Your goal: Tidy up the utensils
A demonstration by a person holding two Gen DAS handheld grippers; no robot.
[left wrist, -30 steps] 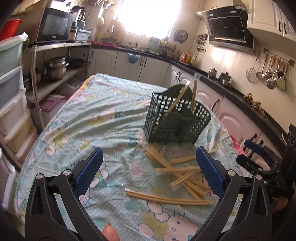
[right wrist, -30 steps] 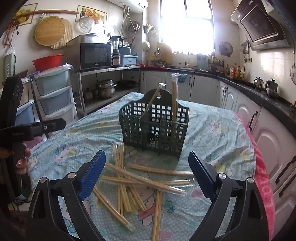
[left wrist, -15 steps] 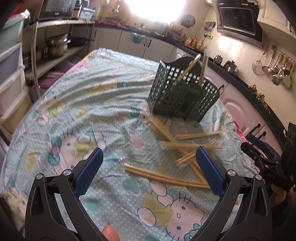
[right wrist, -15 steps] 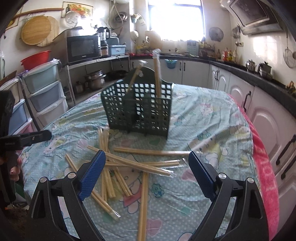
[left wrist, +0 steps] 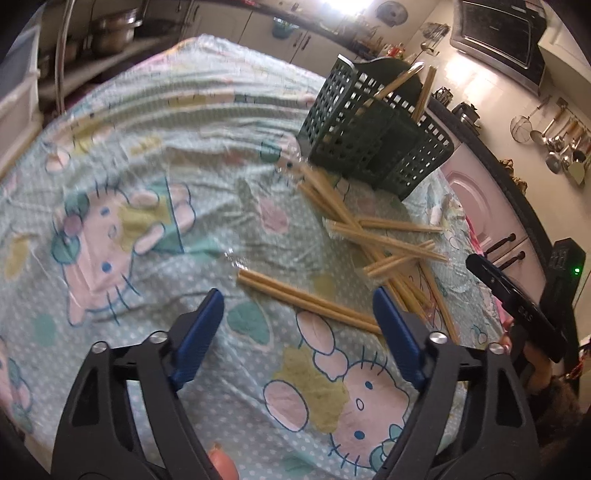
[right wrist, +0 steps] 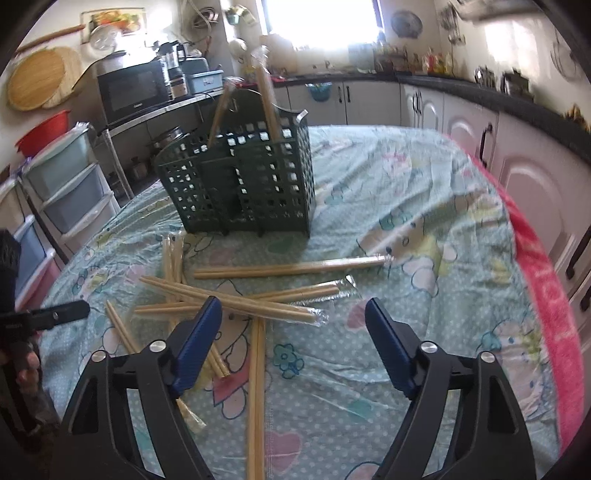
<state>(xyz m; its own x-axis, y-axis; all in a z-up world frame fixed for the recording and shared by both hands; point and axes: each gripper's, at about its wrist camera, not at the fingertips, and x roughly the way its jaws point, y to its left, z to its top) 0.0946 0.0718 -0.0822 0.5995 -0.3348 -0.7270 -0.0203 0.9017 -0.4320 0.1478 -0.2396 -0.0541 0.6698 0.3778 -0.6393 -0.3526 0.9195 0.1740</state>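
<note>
Daylight floods in from a blown-out white window [right wrist: 321,26] at the far wall, washing out everything around it. Both views bow hard under fisheye distortion, with black vignette in all 4 corners. Motion blur smears the pale green cartoon-print tablecloth [left wrist: 147,122] in the left wrist view, most at the far left. The dark green plastic lattice basket [right wrist: 243,177] is backlit, its near face in shadow and slightly soft
</note>
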